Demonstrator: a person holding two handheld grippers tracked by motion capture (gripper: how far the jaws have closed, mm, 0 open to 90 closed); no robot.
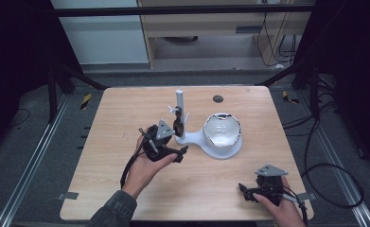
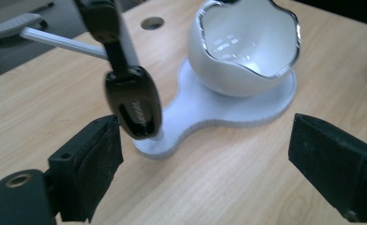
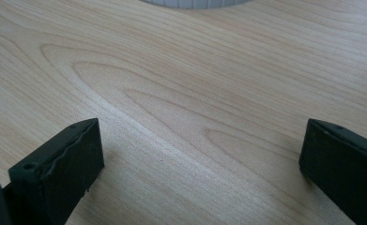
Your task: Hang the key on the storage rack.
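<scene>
A glossy black oval key fob [image 2: 133, 103] hangs from a peg on the white stand [image 1: 179, 106], just ahead of the left gripper [image 2: 204, 154] — its top is cut off in the left gripper view. The jaws stand wide apart, nothing between the matte pads. Beside it sits a white wavy-rimmed bowl [image 2: 247, 47] on the stand's flat base. The right gripper [image 3: 200, 168] gapes, empty, over the pale wood-grain table [image 3: 181, 93].

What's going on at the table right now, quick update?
Left gripper open beside black key fob hanging on white stand. Right gripper open over bare table. Nothing blocking.
</scene>
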